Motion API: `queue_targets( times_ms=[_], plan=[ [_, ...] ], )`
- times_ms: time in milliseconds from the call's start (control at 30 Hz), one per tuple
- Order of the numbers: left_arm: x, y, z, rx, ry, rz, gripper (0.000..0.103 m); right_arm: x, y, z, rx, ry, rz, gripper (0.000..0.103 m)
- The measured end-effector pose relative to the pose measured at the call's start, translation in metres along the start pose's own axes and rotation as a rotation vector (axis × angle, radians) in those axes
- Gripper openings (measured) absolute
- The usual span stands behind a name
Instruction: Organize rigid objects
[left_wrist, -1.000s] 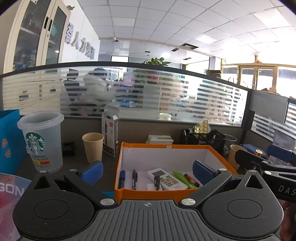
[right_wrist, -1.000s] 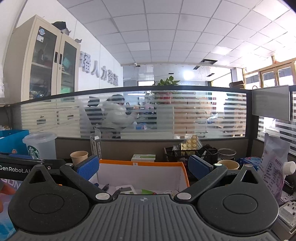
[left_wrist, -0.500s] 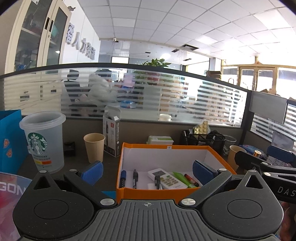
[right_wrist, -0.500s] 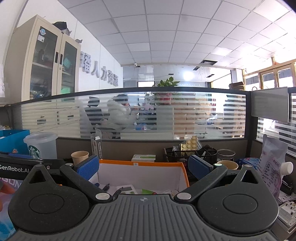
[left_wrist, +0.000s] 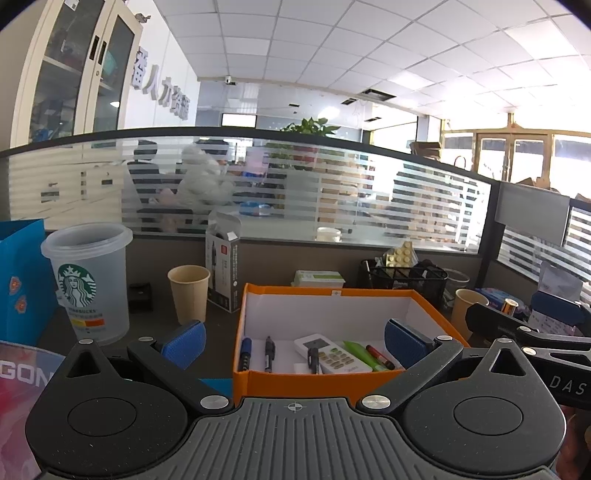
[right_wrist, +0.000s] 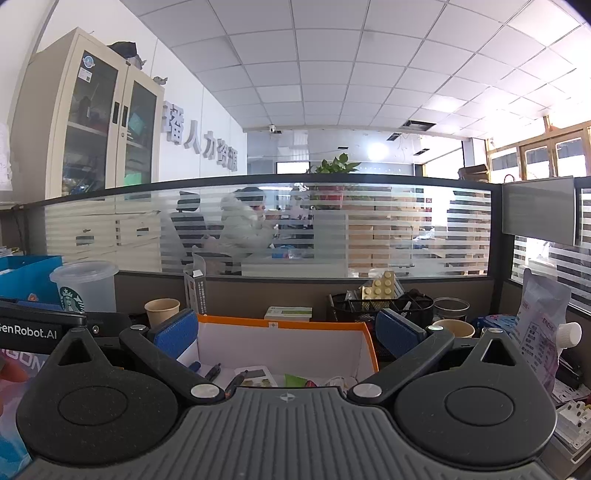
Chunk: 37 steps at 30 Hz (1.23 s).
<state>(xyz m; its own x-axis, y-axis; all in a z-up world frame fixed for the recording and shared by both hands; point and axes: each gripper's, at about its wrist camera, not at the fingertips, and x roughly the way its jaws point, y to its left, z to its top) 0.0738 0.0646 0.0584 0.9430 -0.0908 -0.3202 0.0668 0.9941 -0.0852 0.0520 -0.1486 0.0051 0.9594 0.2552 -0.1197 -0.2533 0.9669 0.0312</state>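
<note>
An orange box (left_wrist: 295, 382) with a white inside stands on the desk in front of both grippers; it also shows in the right wrist view (right_wrist: 371, 350). Inside lie a white remote (left_wrist: 334, 352), a blue pen (left_wrist: 245, 352), a black pen (left_wrist: 269, 352), a green marker (left_wrist: 360, 352) and a red pen (left_wrist: 380, 357). My left gripper (left_wrist: 293, 341) is open and empty, level with the box's near wall. My right gripper (right_wrist: 288, 332) is open and empty, over the box's near side.
A Starbucks cup (left_wrist: 90, 284), a paper cup (left_wrist: 188, 293) and a small carton (left_wrist: 221, 271) stand left of the box. A black mesh basket (left_wrist: 406, 280) and another paper cup (left_wrist: 466, 308) stand right. A plastic pouch (right_wrist: 541, 328) is far right. The glass partition (left_wrist: 295, 199) runs behind.
The left view has drifted slightly; the desk items sit a little further right. Both grippers stay open and empty. People behind the glass have moved.
</note>
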Motion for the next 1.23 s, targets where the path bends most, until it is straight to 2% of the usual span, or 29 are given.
queue_targets(
  times_ms=[533, 733, 833, 867, 933, 1000, 1100, 1233],
  plan=[
    [-0.004, 0.001, -0.002, 0.0, 0.002, 0.005, 0.103, -0.007, 0.001, -0.003, -0.004, 0.003, -0.001, 0.103],
    [-0.004, 0.014, -0.005, -0.03, -0.005, 0.053, 0.103, -0.009, 0.005, -0.005, -0.018, 0.015, 0.007, 0.103],
    [-0.003, 0.019, -0.007, -0.022, 0.012, 0.108, 0.103, -0.008, 0.01, -0.006, -0.032, 0.019, 0.015, 0.103],
    [-0.004, 0.021, -0.009, -0.021, -0.001, 0.135, 0.103, -0.008, 0.011, -0.006, -0.037, 0.022, 0.018, 0.103],
    [-0.014, 0.025, -0.018, -0.036, -0.091, 0.19, 0.103, -0.008, 0.015, -0.006, -0.044, 0.028, 0.025, 0.103],
    [-0.021, 0.031, -0.023, -0.067, -0.136, 0.203, 0.103, -0.007, 0.018, -0.008, -0.049, 0.034, 0.032, 0.103],
    [-0.024, 0.041, -0.023, -0.074, -0.129, 0.166, 0.103, -0.006, 0.023, -0.01, -0.055, 0.044, 0.038, 0.103],
    [-0.025, 0.049, -0.024, -0.073, -0.129, 0.181, 0.103, -0.004, 0.031, -0.011, -0.069, 0.057, 0.048, 0.103]
  ],
)
